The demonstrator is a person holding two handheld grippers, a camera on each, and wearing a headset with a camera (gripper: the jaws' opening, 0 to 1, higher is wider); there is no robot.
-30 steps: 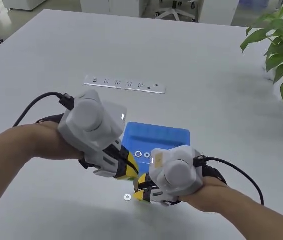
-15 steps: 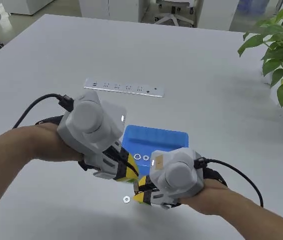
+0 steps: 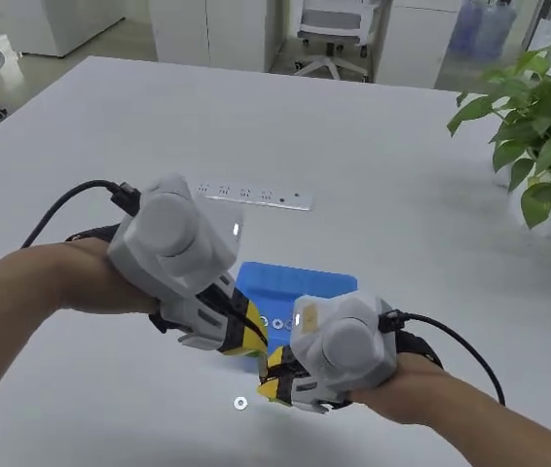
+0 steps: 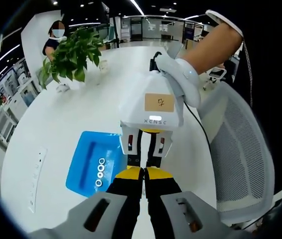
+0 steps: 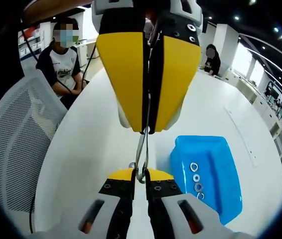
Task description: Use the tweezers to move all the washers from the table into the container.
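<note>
Nearest the person, one loose washer [image 3: 241, 402] lies flat on the counter [image 3: 402, 195], just below and a little left of the right tongs [image 3: 274, 381] in the head view. Those tongs are closed to a slit, with the lower end of the tweezers [image 5: 142, 149] caught between their tips. Just beyond, tip to tip with them, the left tongs [image 3: 246, 334] are clenched on the upper part of the tweezers, whose long axis runs straight from one pair of jaws to the other.

Past both sits the blue container [image 3: 305, 282], with four washers [image 5: 196, 179] in a row on its floor. So the thing to be fetched lies on the near side of the tongs and the goal on the far side. The right hand is the nearer to the loose washer. By my reading, the tweezers' working end must be turned down and back toward the person before anything can be pinched, and which end that is the pictures do not show.

Farther off lie a white power strip [image 3: 251, 195] and, at the far right edge, a potted plant [image 3: 533, 126].
</note>
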